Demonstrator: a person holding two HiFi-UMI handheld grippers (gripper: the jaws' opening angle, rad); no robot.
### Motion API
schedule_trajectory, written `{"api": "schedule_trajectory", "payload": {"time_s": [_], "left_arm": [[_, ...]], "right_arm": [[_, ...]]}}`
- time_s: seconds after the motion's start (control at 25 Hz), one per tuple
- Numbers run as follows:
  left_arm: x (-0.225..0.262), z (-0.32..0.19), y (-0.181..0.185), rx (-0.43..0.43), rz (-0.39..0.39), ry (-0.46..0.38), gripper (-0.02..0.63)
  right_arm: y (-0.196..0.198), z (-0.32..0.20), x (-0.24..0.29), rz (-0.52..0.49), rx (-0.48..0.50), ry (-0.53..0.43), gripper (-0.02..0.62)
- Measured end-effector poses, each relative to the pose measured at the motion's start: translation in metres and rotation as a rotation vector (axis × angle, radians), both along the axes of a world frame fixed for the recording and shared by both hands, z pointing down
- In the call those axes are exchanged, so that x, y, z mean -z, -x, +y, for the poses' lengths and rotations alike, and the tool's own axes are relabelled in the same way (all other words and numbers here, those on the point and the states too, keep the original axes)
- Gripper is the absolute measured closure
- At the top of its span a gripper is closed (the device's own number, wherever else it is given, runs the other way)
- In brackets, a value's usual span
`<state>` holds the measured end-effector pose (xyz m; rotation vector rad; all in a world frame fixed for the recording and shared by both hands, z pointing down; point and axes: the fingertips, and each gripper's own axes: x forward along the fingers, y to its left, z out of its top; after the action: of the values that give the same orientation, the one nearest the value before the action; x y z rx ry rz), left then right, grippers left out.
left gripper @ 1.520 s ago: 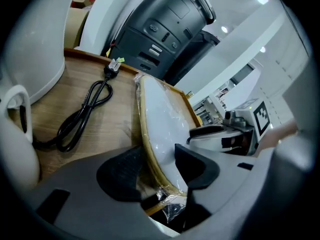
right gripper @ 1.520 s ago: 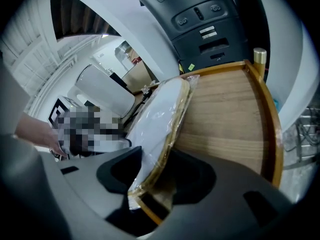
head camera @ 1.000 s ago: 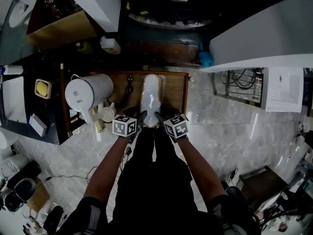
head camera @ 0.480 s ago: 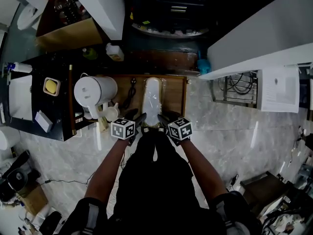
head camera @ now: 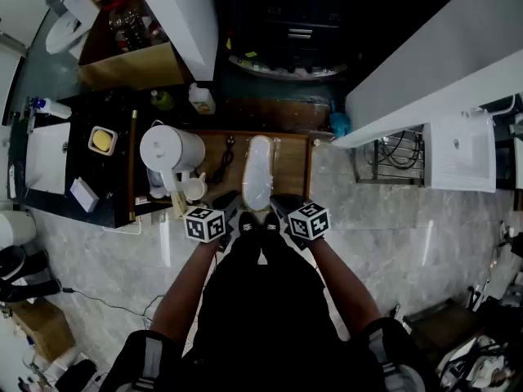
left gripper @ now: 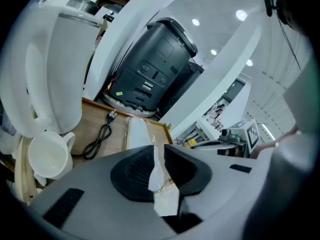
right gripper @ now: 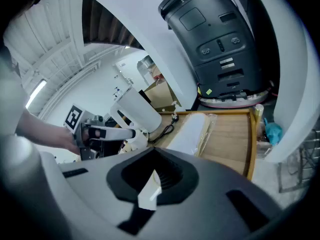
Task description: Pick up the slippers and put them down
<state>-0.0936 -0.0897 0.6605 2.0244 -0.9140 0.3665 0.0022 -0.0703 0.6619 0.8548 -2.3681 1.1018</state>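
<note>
Head view: long white slippers (head camera: pixel 258 170) — glossy clear wrap — over a rimmed wooden tray (head camera: pixel 294 166).

— What is the person wearing?
— Black clothing (head camera: pixel 260 317) from chest to ankles, dark shoes (head camera: pixel 247 221), and short dark sleeves (head camera: pixel 147 359) that are showing a paler stripe.
— And the tools?
— The left gripper (head camera: pixel 227 205) and right gripper (head camera: pixel 282 205) are each carrying a marker cube (head camera: pixel 204 224) of black-and-white squares; grey shells, black ribbed pads (left gripper: pixel 135 170). Both sets of jaws have just been closing, a white strip (left gripper: pixel 159 180) sitting between them.
</note>
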Motion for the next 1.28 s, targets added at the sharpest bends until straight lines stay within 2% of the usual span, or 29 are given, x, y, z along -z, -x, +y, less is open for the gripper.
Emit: {"api": "schedule_trajectory", "payload": {"time_s": [0.12, 0.28, 0.56, 0.84, 1.08, 1.28], "left_arm": [[0.017, 0.005, 0.001, 0.013, 0.008, -0.054, 0.569], [0.037, 0.016, 0.004, 0.018, 0.019, -0.105, 0.594], [0.072, 0.038, 0.002, 0.007, 0.064, -0.165, 0.594], [0.085, 0.058, -0.006, -0.011, 0.083, -0.175, 0.594], [0.104, 0.071, -0.024, -0.087, 0.083, -0.220, 0.594], [0.106, 0.079, -0.033, -0.124, 0.083, -0.234, 0.594]], "right_arm": [[0.002, 0.009, 0.012, 0.003, 0.026, -0.025, 0.588], [0.005, 0.023, 0.027, 0.001, 0.051, -0.053, 0.588], [0.005, 0.039, 0.056, -0.011, 0.093, -0.119, 0.588], [-0.004, 0.046, 0.079, -0.029, 0.100, -0.174, 0.588], [-0.003, 0.055, 0.096, -0.020, 0.165, -0.237, 0.588], [0.000, 0.059, 0.099, -0.029, 0.173, -0.256, 0.589]]}}
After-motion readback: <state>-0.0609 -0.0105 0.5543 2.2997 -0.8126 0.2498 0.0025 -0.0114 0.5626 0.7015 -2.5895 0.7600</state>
